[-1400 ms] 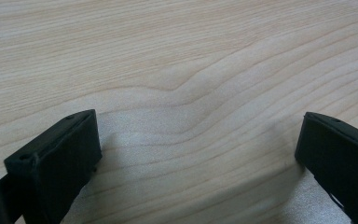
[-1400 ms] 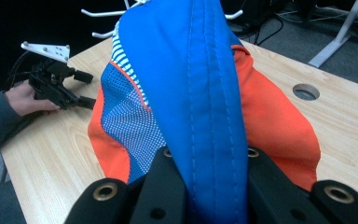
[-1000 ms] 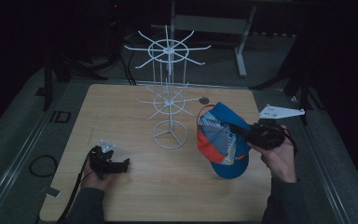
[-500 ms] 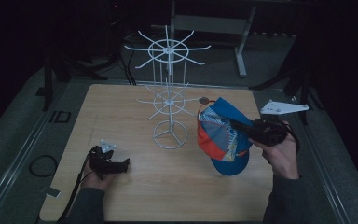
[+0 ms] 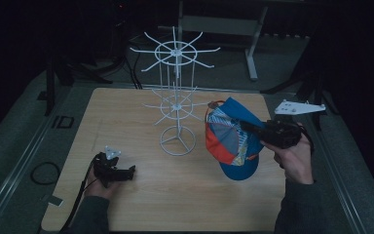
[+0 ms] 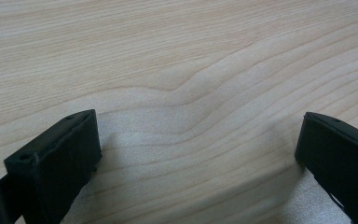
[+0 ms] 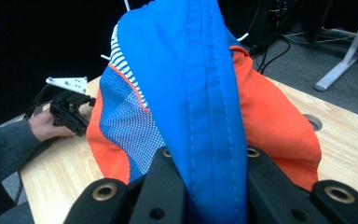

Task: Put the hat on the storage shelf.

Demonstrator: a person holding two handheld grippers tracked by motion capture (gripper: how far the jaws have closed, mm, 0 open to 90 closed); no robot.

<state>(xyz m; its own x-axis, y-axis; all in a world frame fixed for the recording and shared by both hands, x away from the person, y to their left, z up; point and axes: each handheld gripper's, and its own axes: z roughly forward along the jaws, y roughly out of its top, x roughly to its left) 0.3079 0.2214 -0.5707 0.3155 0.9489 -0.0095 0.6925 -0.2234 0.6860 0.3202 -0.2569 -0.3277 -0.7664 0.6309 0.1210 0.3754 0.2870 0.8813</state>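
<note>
Dark room, pale wooden table (image 5: 185, 200): the right gripper (image 5: 253, 127) has its jaws clamped on a blue-and-orange cap (image 5: 231, 141) beside the wire rack (image 5: 176, 105), left gripper (image 5: 126, 171) gaping empty; a thin fabric pinch could slip, snagging a prong

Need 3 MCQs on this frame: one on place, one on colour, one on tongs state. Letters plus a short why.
1. Where is the cap relative to the rack in the high view?
A. left of it
B. right of it
C. hung on its top ring

2. What colours does the cap show?
A. blue and orange
B. green and white
C. all black

3. How do the left tongs stand?
A. shut on the cap
B. shut on the rack
C. open over the table

Key: 1 B, the cap sits to the rack's right, off its arms. 2 A, blue panels and an orange side show in the right gripper view. 3 C, the jaws stand wide apart with only bare wood between them; the right tongs clamp the cap.
</note>
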